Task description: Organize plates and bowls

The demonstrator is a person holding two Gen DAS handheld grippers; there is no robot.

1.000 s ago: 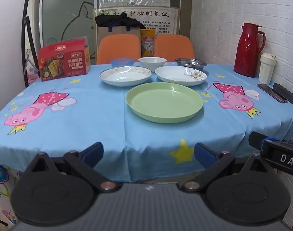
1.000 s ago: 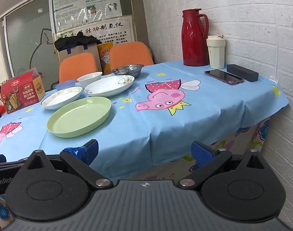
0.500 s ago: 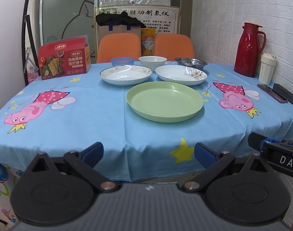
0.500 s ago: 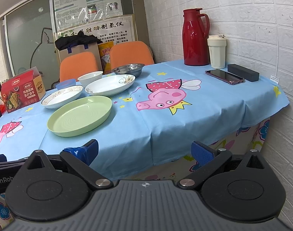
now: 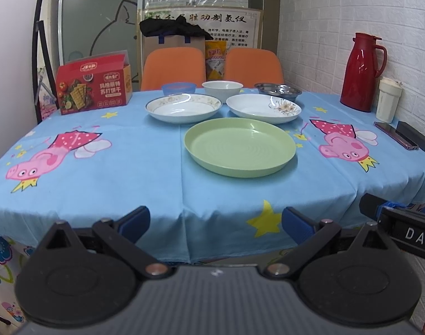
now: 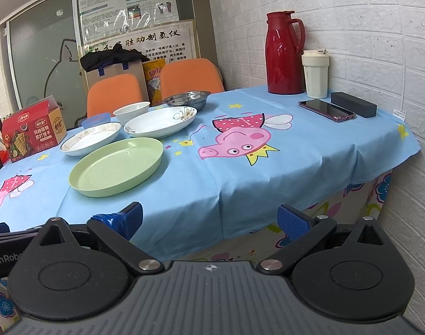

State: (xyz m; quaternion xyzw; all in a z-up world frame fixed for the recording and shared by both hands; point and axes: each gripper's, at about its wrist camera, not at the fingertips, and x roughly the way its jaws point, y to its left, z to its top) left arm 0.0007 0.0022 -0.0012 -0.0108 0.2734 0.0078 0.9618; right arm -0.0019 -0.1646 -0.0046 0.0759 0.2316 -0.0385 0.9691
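Change since the frames a second and half a second back: almost none. Left wrist view is unchanged; in the right wrist view the scene has drifted very slightly toward the right of the frame. Judgement: task not started, both tools only poised short of the surface (image 5: 145,167).

Left tool (image 5: 215,219): released, pads wide apart, nothing between them, low centre of frame over the draped edge of the cloth. Right tool (image 6: 209,217): likewise released and empty.

Dishes, all separate, none stacked:
- green plate (image 5: 240,147), centre of frame, nearest the tools.
- rimmed white plate (image 5: 183,107) above it, left of centre.
- flowered white plate (image 5: 264,108) above it, right of centre; near edge just beside the green plate's far rim, contact not resolvable.
- white bowl (image 5: 222,88), blue bowl (image 5: 178,88) and steel bowl (image 5: 277,90) in a row at the far edge.

Off-task at the right of frame: red thermos (image 5: 362,72), cream cup (image 5: 388,103), phone (image 5: 395,138).

Hard to make out: the blue bowl is mostly hidden behind the rimmed plate, depth unclear. The steel bowl's contents are not visible. The right tool's body shows only partly at the lower right edge of the left view.
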